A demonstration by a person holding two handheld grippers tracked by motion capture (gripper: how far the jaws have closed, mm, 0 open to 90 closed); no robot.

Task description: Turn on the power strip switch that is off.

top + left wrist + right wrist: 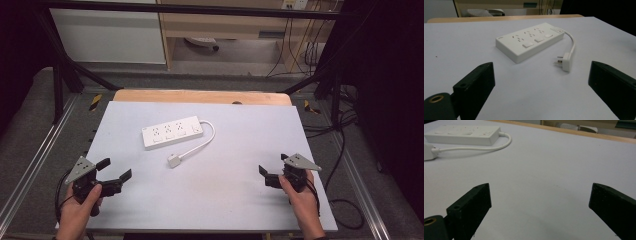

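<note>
A matte black left gripper (116, 169), jaws spread wide and empty, rests at the smooth pale-grey table (240, 200) edge; a glossy white rectangular plastic power strip (172, 132) with curled cord and flat plug (174, 161) lies mid-table; the black right gripper (273, 167) gapes, empty.

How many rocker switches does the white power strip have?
3 white switches on the power strip, along its near edge in the left gripper view: at and. A small red-dotted button sits at the cord end.
</note>
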